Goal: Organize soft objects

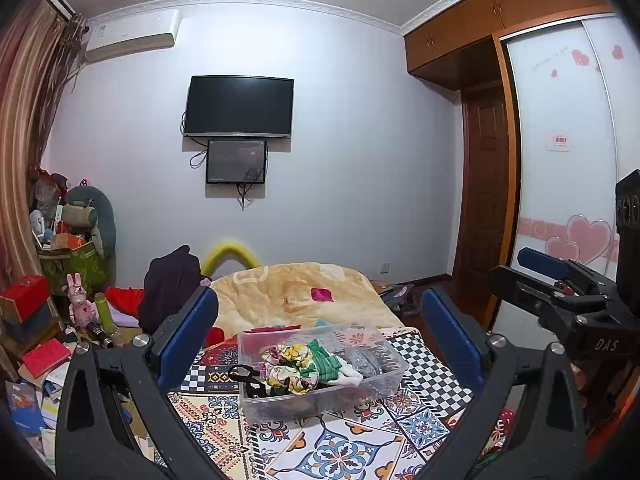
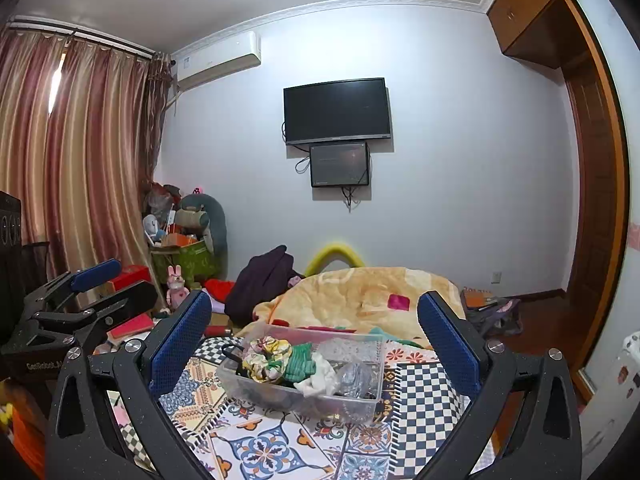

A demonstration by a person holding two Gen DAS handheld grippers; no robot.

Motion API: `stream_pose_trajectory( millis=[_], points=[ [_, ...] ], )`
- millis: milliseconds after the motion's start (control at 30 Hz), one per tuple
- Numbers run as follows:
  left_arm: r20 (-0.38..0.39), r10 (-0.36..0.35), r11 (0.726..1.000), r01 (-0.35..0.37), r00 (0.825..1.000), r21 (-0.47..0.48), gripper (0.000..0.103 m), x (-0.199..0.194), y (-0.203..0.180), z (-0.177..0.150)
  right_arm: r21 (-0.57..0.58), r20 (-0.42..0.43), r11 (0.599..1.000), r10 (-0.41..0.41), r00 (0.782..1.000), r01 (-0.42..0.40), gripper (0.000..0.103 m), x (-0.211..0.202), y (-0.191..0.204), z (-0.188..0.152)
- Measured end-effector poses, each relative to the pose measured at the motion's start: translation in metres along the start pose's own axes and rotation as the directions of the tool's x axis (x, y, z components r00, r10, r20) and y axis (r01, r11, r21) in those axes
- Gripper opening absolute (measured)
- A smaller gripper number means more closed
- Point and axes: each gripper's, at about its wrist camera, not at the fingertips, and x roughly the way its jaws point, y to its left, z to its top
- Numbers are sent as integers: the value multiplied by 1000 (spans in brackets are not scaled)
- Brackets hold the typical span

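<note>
A clear plastic bin (image 1: pixel 276 398) (image 2: pixel 320 402) sits on the patterned bedcover just beyond both grippers. Inside lie a floral scrunchie (image 1: pixel 288 364) (image 2: pixel 266 354), a green striped cloth (image 1: pixel 326 360) (image 2: pixel 300 362), a white sock (image 1: pixel 348 378) (image 2: pixel 320 378), a grey glittery piece (image 1: pixel 364 360) and a black band (image 1: pixel 246 376). My left gripper (image 1: pixel 319 296) is open and holds nothing. My right gripper (image 2: pixel 314 297) is also open and holds nothing. Each shows at the edge of the other's view: right gripper (image 1: pixel 512 266), left gripper (image 2: pixel 134 278). A small pink cloth (image 1: pixel 322 294) (image 2: pixel 399 302) lies on the blanket behind the bin.
A cream blanket (image 1: pixel 280 284) covers the far half of the bed, with a dark garment (image 1: pixel 168 280) and a yellow foam tube (image 1: pixel 230 254) at its end. Toys, boxes and books crowd the floor at left (image 1: pixel 52 320). A wardrobe (image 1: pixel 560 140) and a door stand at right.
</note>
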Motion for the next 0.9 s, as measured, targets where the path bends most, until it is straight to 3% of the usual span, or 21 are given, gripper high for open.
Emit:
stream_pose_trajectory(
  millis=[900],
  points=[
    [-22,-39,999,38,999,-19,103,4,1,-1,-1,-10,1000,0,1000,0,103,2,-6,-3]
  ],
)
